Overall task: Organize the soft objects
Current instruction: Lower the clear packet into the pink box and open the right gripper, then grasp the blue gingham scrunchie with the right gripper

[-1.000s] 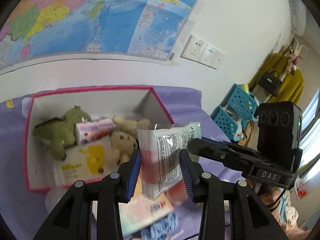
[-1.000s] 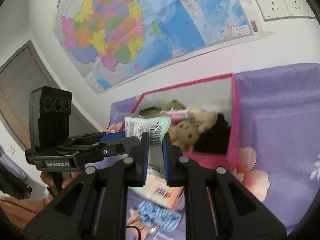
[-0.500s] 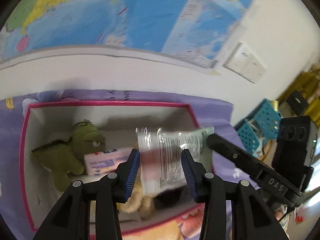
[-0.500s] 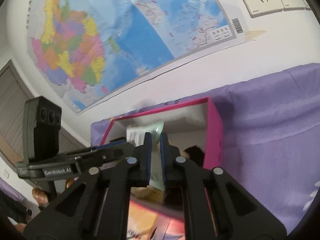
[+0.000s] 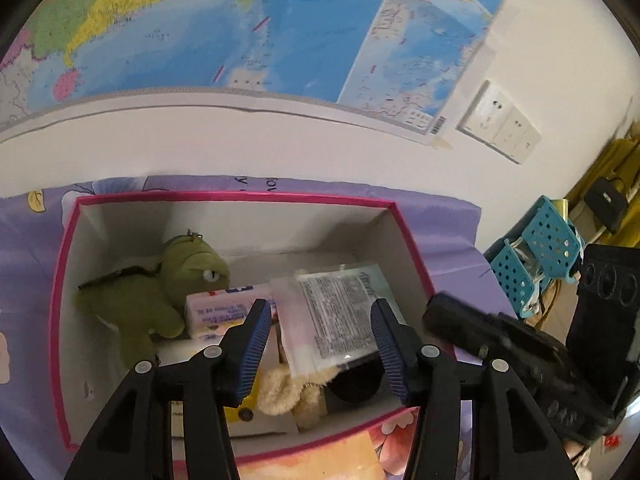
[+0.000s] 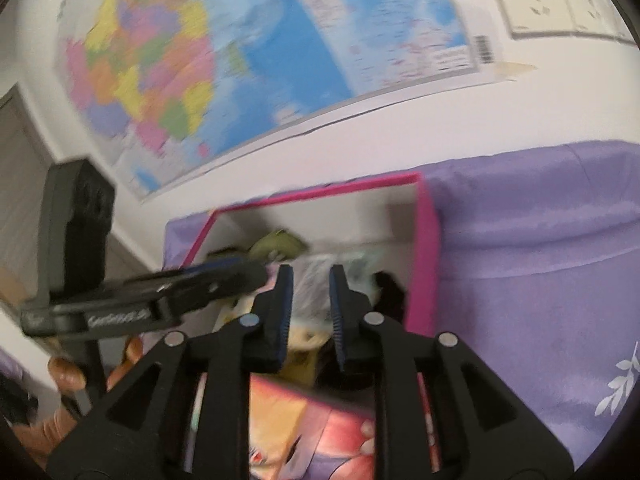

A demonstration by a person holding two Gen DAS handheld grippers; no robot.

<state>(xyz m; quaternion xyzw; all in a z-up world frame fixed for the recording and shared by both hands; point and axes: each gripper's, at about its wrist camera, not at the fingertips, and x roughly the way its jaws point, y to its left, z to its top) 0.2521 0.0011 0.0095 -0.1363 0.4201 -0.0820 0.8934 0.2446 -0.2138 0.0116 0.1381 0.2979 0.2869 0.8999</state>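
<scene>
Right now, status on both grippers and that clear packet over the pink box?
Left gripper open, jaws just widened, clear of clear packet. Right gripper jaws just parted, nothing pinched. Packet lies in pink box atop plush toys. Nothing blocking.

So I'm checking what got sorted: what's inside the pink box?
The pink box holds a green plush dinosaur, a pink-and-white packet, a clear printed packet lying over a beige plush, and something dark. What lies beneath them is covered.
</scene>
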